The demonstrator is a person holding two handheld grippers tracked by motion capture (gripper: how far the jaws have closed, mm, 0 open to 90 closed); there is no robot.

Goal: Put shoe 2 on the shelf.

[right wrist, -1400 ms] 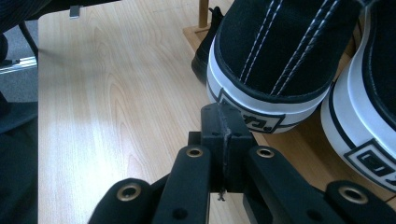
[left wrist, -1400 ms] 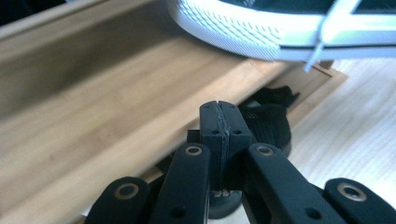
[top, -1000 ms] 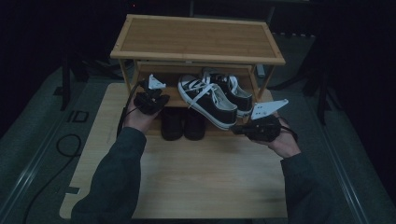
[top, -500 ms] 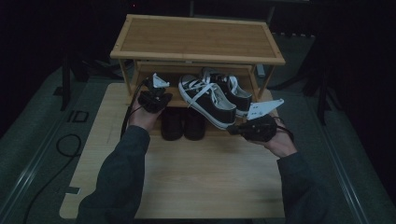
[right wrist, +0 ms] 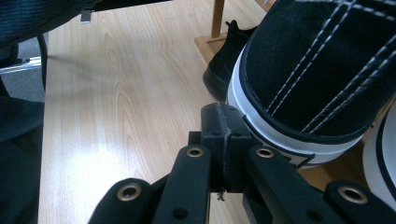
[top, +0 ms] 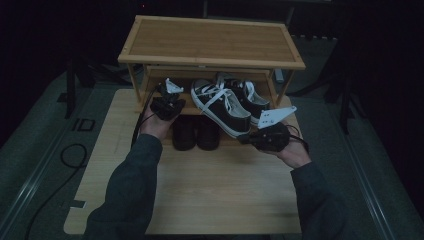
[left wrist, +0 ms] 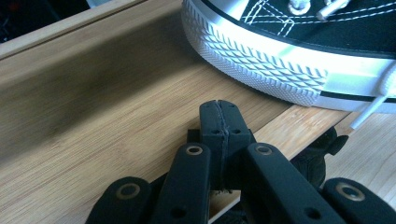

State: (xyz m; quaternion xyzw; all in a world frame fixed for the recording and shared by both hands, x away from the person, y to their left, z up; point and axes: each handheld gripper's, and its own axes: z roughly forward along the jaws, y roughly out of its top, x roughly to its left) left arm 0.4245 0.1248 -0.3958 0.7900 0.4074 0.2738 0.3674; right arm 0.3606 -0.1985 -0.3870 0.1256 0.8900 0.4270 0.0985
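Sneaker [left wrist: 299, 51] just beyond the left gripper [left wrist: 218, 112]: black woven canvas, white stitching, ribbed matt rubber toe band. Shelf board [left wrist: 116, 126] beneath the jaws: smooth bamboo grain. Both grippers: matt black plastic, brass-coloured rivets.

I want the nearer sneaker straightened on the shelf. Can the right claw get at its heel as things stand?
Probably yes. The right claw, shut and empty, sits right by the heel of the nearer sneaker, which overhangs the shelf's front edge. Nothing lies between them, though the jaws must open first.
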